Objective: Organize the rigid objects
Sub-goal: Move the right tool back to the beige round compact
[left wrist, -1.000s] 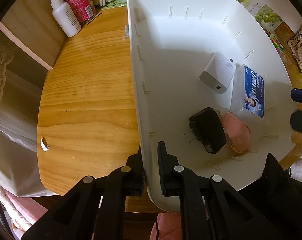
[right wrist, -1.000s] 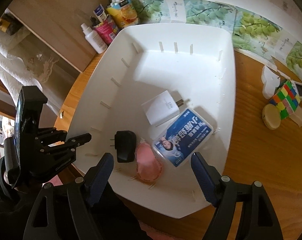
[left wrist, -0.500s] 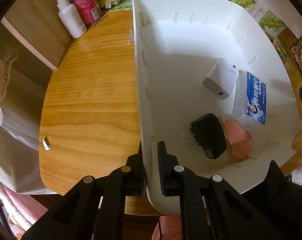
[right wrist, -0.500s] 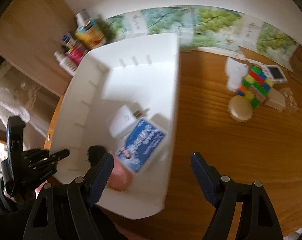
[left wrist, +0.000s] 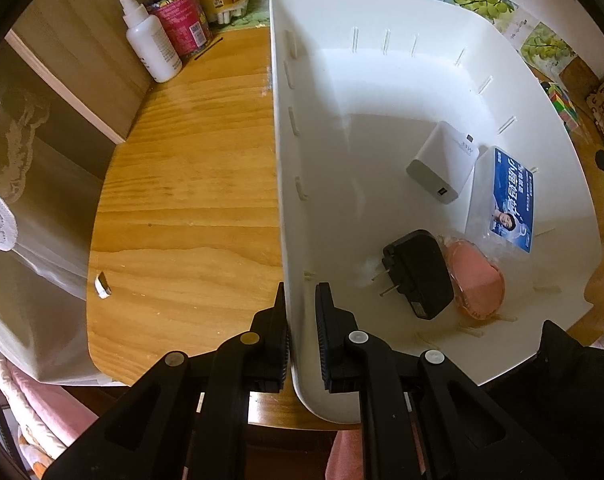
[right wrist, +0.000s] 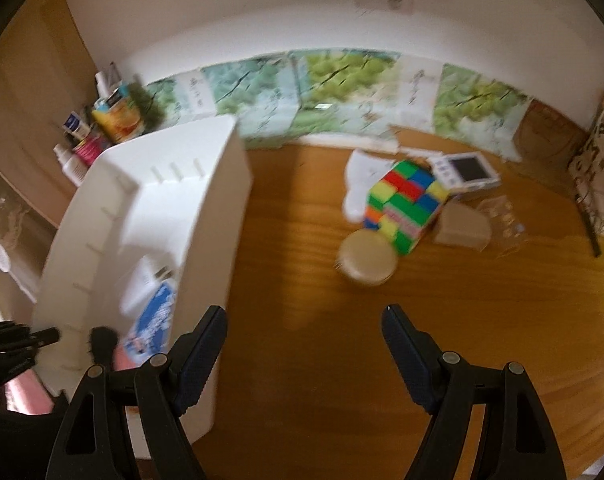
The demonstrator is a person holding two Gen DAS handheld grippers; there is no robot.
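Wooden counter: left gripper clamps bin wall, right gripper wide over bare wood; aim squarely at cube right of bin before closing.

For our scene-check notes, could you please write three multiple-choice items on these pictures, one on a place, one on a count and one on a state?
1. Where does the black charger lie?
A. in the white bin
B. on the bare table
C. beside the colour cube

2. How many things lie in the bin?
A. two
B. four
C. six

3. How is the right gripper?
A. shut on the cube
B. shut on the bin wall
C. open and holding nothing

Answers:
1. A, it rests on the bin floor.
2. B, two chargers, a blue packet and a pink piece.
3. C, its fingers stand wide apart over the table.
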